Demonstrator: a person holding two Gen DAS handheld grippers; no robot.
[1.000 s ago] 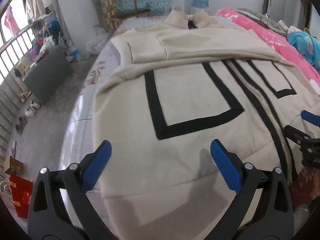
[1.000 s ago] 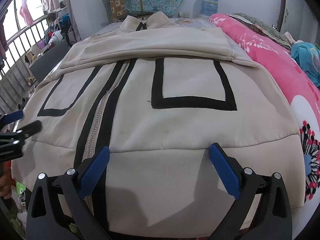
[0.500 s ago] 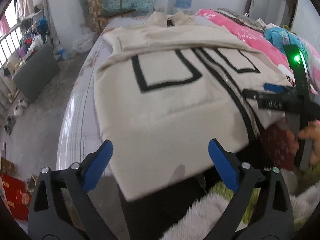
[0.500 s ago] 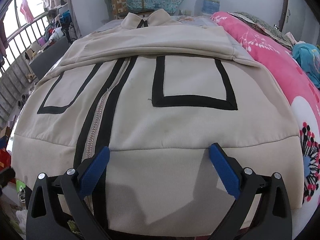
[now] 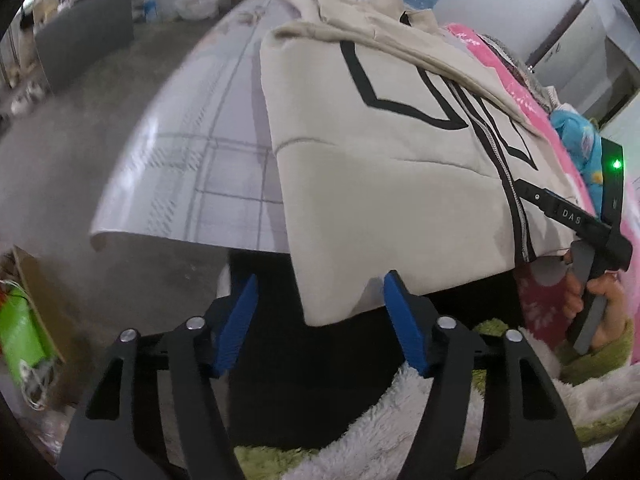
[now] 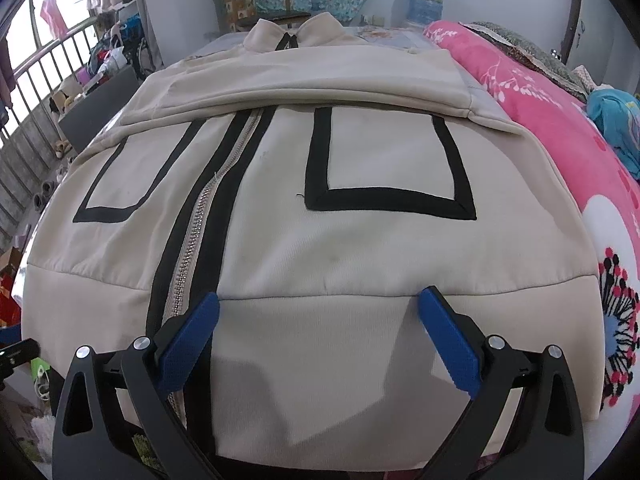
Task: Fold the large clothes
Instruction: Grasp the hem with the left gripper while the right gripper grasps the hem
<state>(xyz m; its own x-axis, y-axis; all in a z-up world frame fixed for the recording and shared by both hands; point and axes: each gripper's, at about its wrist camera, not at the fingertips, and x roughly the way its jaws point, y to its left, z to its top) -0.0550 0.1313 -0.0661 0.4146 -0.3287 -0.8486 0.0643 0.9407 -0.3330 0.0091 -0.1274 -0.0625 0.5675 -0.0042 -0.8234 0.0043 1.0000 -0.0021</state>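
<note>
**A:** Looking at the near end first: the left gripper point(image 5: 320, 320) has its blue pads spread wide with nothing between them, sitting just off the corner of the hem point(image 5: 320, 312) where it hangs over the bed edge. The right gripper point(image 6: 318, 336) is also spread and empty, hovering low over the hem band just right of the zipper point(image 6: 196, 240).

**B:** So nothing grabbed yet. How do you reckon the jacket point(image 6: 320, 208) handles?

**A:** Cream sweatshirt-type fabric, thick and floppy I'd guess. Soft, not slippery, a bit of weight since it's big. It's lying front-up, zipped, spread along the bed point(image 5: 192, 140), with the collar point(image 6: 294, 36) at the far end and a sleeve point(image 6: 320, 88) folded across the chest. I'd pinch the hem band at both bottom corners; it's double-layered and should hold up well to a pinch.

**B:** And the poses?

**A:** The left one is down below the mattress edge, pointing up at an angle along the jacket's left side. The right is level, aimed straight up the middle toward the collar. In the left view you can see the person's hand point(image 5: 600, 304) wrapped round the right handle. Pink blanket point(image 6: 552, 112) runs alongside, beyond it a blue water jug point(image 6: 426, 0).
</note>
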